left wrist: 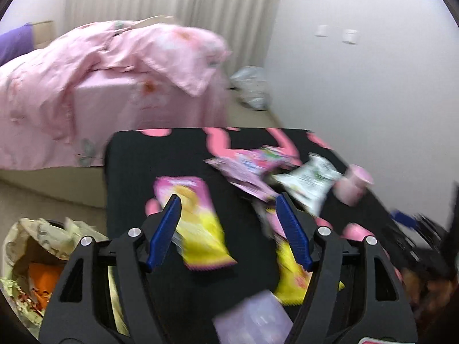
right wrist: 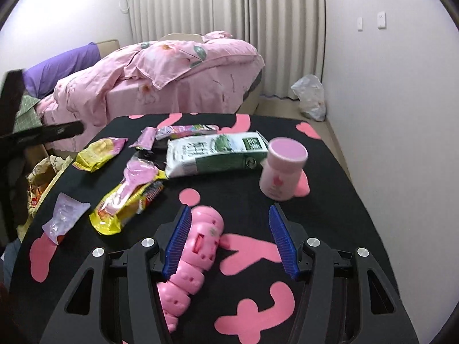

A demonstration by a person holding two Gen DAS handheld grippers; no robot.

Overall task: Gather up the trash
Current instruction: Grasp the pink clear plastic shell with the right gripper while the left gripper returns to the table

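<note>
pink jointed toy (right wrist: 198, 246) lies nearest, touching my right gripper (right wrist: 229, 235)'s left pad; jaws wide, gripping nothing. left gripper (left wrist: 229, 226) wide, empty; yellow-pink wrapper (left wrist: 200, 220) lies between its fingers near the table (left wrist: 129, 172)'s left edge, long axis pointing away. left is nearer.

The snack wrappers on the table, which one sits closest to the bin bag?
The yellow-and-pink wrapper at the table's left edge, lying alone; the other yellow one lies under a pink spoon.
</note>
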